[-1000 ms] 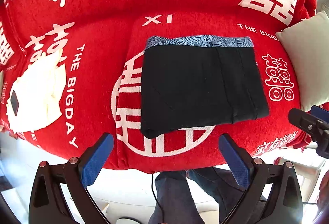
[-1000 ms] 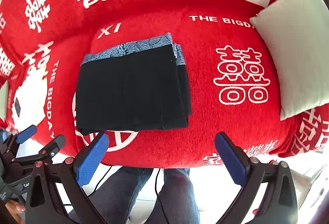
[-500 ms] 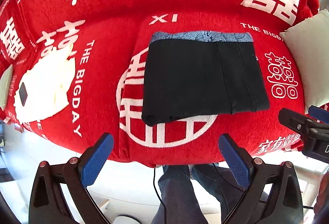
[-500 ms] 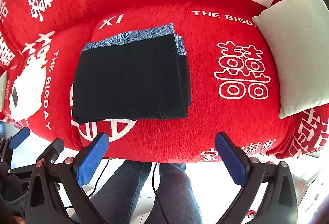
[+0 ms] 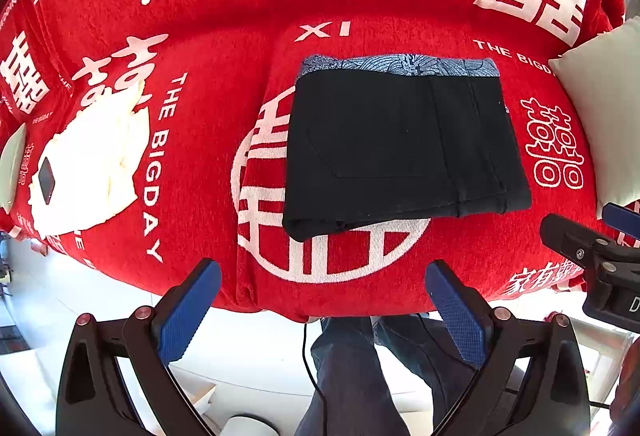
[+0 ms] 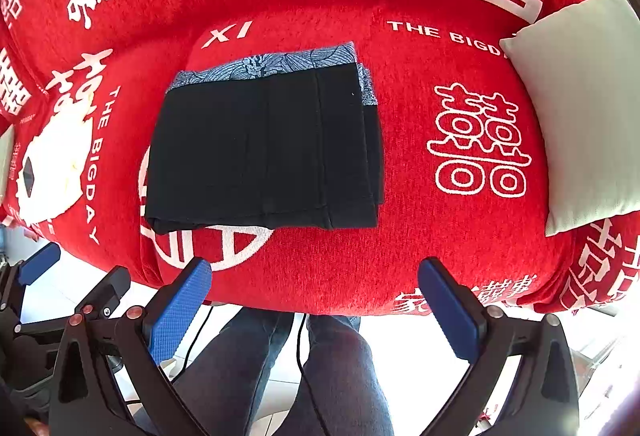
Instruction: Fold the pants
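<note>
The black pants (image 5: 400, 148) lie folded into a flat rectangle on the red sofa seat (image 5: 340, 264), a blue patterned lining strip (image 5: 400, 65) showing along their far edge. In the right wrist view the same pants (image 6: 260, 152) sit left of centre. My left gripper (image 5: 322, 312) hangs open in front of the sofa's front edge, holding nothing. My right gripper (image 6: 314, 310) is open too, also off the seat and empty. Each gripper shows at the edge of the other's view.
A pale cushion (image 6: 580, 112) leans at the sofa's right end. A cream cloth (image 5: 92, 164) with a dark phone (image 5: 46, 180) on it lies at the left. The person's legs in dark trousers (image 6: 304, 368) and a thin cable (image 5: 310, 364) are below the seat edge.
Both grippers have drawn back from the sofa and a little upward, so the seat's front edge and the legs show more. The pants have not moved.
</note>
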Demonstrator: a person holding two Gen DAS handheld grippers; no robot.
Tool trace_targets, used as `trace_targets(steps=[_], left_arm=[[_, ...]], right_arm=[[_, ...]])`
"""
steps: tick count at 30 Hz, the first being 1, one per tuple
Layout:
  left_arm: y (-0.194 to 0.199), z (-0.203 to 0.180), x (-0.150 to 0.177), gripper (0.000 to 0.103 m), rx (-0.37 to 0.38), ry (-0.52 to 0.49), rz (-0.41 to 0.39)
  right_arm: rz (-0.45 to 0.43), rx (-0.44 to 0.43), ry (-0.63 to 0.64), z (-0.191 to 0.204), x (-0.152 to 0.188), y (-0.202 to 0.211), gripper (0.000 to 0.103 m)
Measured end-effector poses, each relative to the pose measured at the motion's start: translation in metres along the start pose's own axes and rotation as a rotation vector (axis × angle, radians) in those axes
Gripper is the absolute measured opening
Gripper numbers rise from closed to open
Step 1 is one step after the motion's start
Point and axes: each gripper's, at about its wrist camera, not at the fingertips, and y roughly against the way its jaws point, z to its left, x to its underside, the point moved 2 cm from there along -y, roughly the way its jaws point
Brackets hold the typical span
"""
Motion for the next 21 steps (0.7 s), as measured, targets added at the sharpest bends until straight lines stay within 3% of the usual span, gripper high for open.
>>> trace_targets(steps=[21], left_arm=[[-0.0014,0.0000,-0.0074,0.102,-0.005,-0.015,0.007]], right_arm=[[0.004,-0.001,0.004,0.0036,-0.0081,-0.0023,0.103]])
